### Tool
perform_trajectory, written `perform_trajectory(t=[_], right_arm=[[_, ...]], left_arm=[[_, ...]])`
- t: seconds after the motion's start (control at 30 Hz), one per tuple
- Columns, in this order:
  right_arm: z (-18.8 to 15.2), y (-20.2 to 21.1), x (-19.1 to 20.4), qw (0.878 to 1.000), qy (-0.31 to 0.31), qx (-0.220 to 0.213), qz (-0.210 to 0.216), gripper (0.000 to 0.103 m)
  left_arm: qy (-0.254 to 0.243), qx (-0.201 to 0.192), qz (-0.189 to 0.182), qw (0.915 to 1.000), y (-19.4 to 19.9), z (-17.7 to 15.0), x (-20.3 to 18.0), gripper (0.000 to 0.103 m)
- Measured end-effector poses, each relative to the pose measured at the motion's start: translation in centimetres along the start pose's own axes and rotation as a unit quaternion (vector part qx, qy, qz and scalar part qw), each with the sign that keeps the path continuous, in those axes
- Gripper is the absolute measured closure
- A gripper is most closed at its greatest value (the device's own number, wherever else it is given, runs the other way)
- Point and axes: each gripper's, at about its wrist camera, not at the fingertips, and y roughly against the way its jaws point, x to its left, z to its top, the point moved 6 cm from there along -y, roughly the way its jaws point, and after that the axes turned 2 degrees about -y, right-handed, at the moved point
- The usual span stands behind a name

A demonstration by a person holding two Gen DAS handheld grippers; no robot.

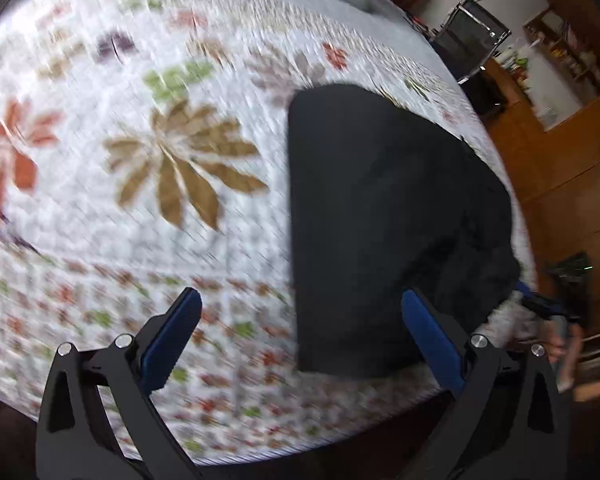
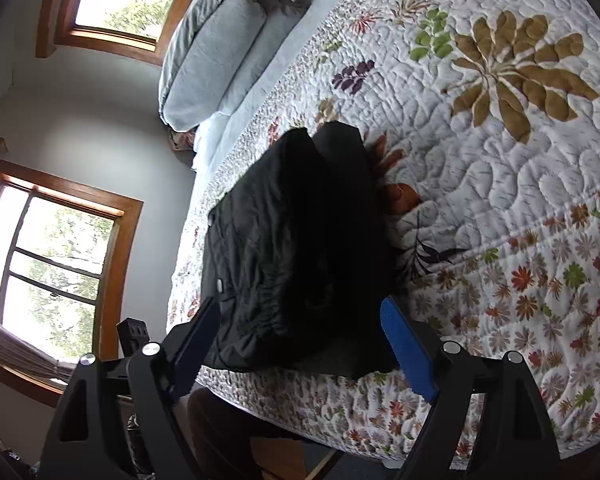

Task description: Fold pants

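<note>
The pants lay on the bed, close to its near edge. They were black and already folded into a thick, short pile. The waist part, with its gathered band and a small button, lay on top at the near end of the pile. A lower layer stuck out a little on the side toward the big brown flower.

The right gripper hung just in front of the pants, at the near edge. Its fingers were spread wide, one on each side of the pile's near end, and they did not press on the cloth. They held nothing.

The left gripper was near the pants too, on the flower side of the pile. Its fingers were also wide open and empty. One finger showed in front of the black cloth, but I could not tell if it touched. That view was blurry.

It looked like a fold was just done and the pants had been let go. The job seemed almost over. Next, the pile may need a pat to make it flat, and the bottom layer may need a small push to line up the edges. If one more fold is wanted, both grippers must pinch the near end together.
</note>
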Motion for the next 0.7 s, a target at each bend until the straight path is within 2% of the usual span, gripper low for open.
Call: perform_trajectory(t=[0.03, 0.1, 0.13, 0.2, 0.27, 0.3, 0.37, 0.63, 0.7], right_arm=[[-0.1, 0.0, -0.1, 1.0, 0.0, 0.001, -0.003, 0.018], [-0.2, -0.1, -0.4, 1.0, -0.001, 0.003, -0.01, 0.017], [-0.3, -0.1, -0.5, 1.0, -0.001, 0.004, -0.012, 0.015], [-0.5, -0.2, -0.5, 1.0, 0.005, 0.012, -0.011, 0.011], [-0.7, -0.4, -0.6, 1.0, 0.009, 0.019, -0.012, 0.011], [-0.8, -0.6, -0.7, 1.0, 0.008, 0.022, -0.012, 0.011], [-0.9, -1.0, -1.1, 1.0, 0.002, 0.029, -0.013, 0.011], [-1.1, -2.6, -3.2, 0.999, -0.026, 0.045, -0.007, 0.011], [-1.1, -2.7, -3.4, 0.999, -0.027, 0.047, 0.001, 0.008]], left_arm=[[0.012, 0.01, -0.013, 0.9998, -0.4, -0.2, 0.1, 0.003], [0.025, 0.022, -0.012, 0.9994, -1.1, -0.6, 0.5, 0.003], [0.032, 0.027, -0.008, 0.9991, -1.4, -0.8, 0.8, 0.003], [0.048, 0.045, -0.025, 0.9975, -1.8, -1.1, 1.2, 0.003], [0.085, 0.077, -0.076, 0.9905, -2.6, -1.7, 1.6, 0.003], [0.107, 0.094, -0.11, 0.9837, -3.2, -2.0, 1.8, 0.003], [0.128, 0.115, -0.14, 0.9751, -4.1, -2.3, 2.2, 0.003], [0.16, 0.136, -0.186, 0.9597, -5.9, -2.4, 2.7, 0.003], [0.163, 0.137, -0.209, 0.9544, -6.0, -2.2, 2.2, 0.003]])
